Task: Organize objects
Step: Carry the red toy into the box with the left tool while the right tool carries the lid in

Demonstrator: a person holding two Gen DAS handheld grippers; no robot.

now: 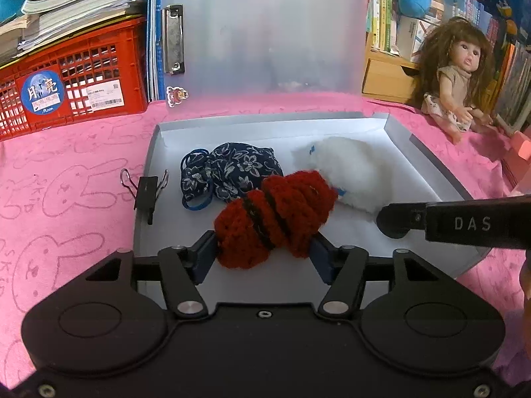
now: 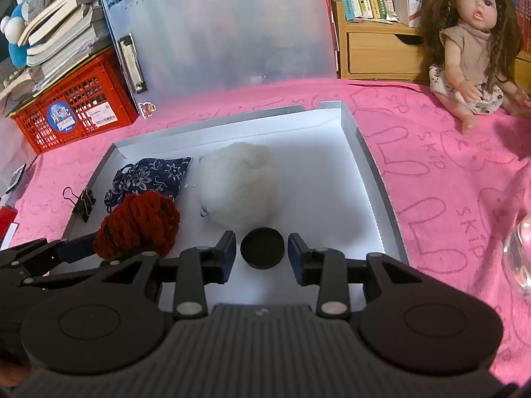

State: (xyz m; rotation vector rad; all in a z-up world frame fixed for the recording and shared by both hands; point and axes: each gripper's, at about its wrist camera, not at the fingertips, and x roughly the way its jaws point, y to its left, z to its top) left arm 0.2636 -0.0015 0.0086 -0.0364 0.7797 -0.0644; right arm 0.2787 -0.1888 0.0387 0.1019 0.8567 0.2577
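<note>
1. You have four things lying inside the open white box point(image 2: 365, 152) on the pink cloth point(image 2: 431, 182): the blue flowered pouch point(image 2: 152, 174) at the back left, the white fluffy bundle point(image 2: 239, 185) beside it, the red knitted piece point(image 2: 139, 225) in front of the pouch, and the small black round cap point(image 2: 262, 248) on the box floor in front of the white bundle.
2. Your left gripper point(image 1: 264, 248) sits about half open around the near end of the red knitted piece. Its pads lie right against the yarn on both sides, and whether they press on it cannot be told; the piece looks to rest on the box floor.
3. Your right gripper point(image 2: 262, 253) stands partly open with the cap between its fingers. A sliver of white floor shows on each side of the cap, so you have let go of it and it lies flat.
4. Judged from this, both placements look nearly finished; what remains is to draw both tools clear.
5. Outside the box you can see a black binder clip point(image 2: 84, 200) at its left wall and a doll point(image 2: 471, 49) sitting on the cloth. Whether they belong in the box cannot be told.
6. The frosted lid point(image 2: 225, 33) stands upright behind the box, not yet closed.
</note>
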